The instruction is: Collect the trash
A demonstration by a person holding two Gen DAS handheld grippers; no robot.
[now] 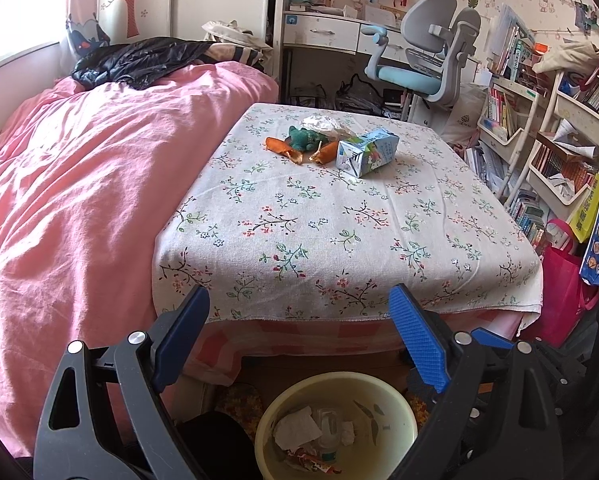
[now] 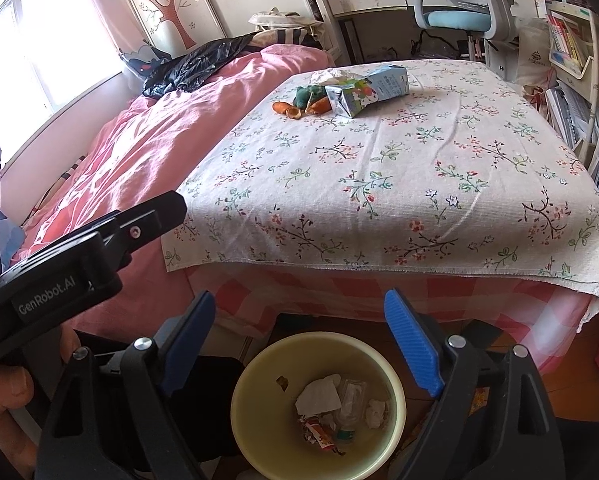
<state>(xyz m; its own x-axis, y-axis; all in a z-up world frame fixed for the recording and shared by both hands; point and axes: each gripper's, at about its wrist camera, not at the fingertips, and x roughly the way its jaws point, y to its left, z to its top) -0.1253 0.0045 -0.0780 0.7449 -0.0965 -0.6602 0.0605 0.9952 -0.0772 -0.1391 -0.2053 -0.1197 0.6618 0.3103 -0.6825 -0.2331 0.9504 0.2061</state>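
A floral-cloth table bears trash at its far side: a blue-white drink carton lying on its side, orange peels, a green crumpled wrapper and a clear plastic wrapper. A pale yellow bin with paper scraps and wrappers stands on the floor below the near table edge. My left gripper is open and empty above the bin. My right gripper is open and empty above the bin too. The left gripper's body shows in the right wrist view.
A bed with a pink quilt lies left of the table. A grey-blue desk chair and a desk stand behind. Bookshelves and a pink bag crowd the right side.
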